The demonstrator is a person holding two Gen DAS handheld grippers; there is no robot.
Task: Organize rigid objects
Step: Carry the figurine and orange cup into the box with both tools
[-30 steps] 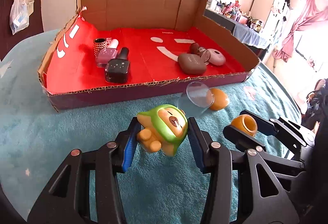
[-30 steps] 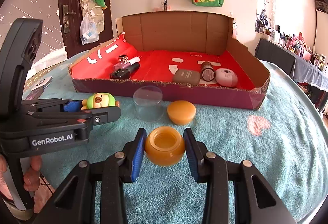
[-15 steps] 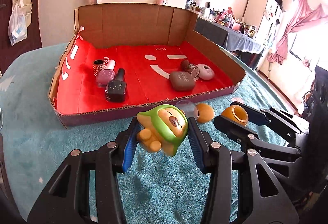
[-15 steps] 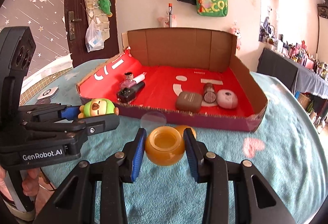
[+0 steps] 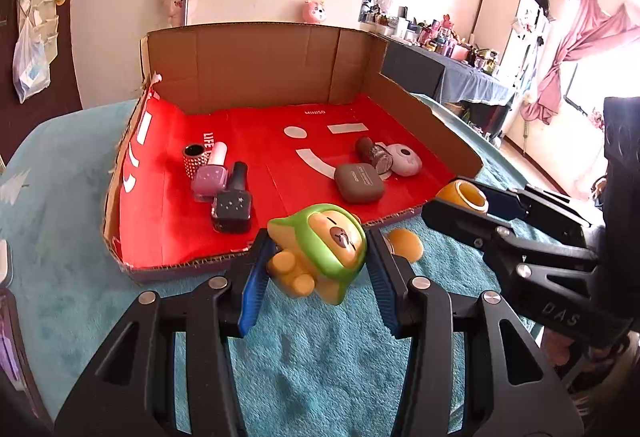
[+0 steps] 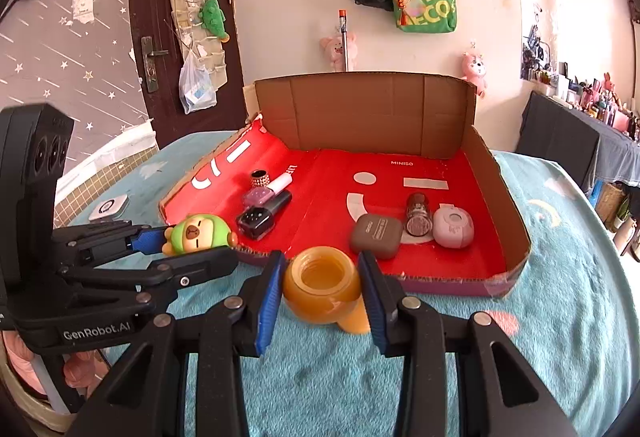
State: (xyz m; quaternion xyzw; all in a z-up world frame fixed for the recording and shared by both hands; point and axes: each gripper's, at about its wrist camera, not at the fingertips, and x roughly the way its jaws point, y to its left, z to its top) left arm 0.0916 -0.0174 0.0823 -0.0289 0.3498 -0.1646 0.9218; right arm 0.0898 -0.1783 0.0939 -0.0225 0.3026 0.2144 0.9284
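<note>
Green-hooded bear figurine is sitting clamped in the left gripper and amber jar in the right gripper, both risking snagging the cardboard box front edge.

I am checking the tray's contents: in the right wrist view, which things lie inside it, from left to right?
Studded ring → pink polish → black polish → brown case → brown jar → pink case.
</note>
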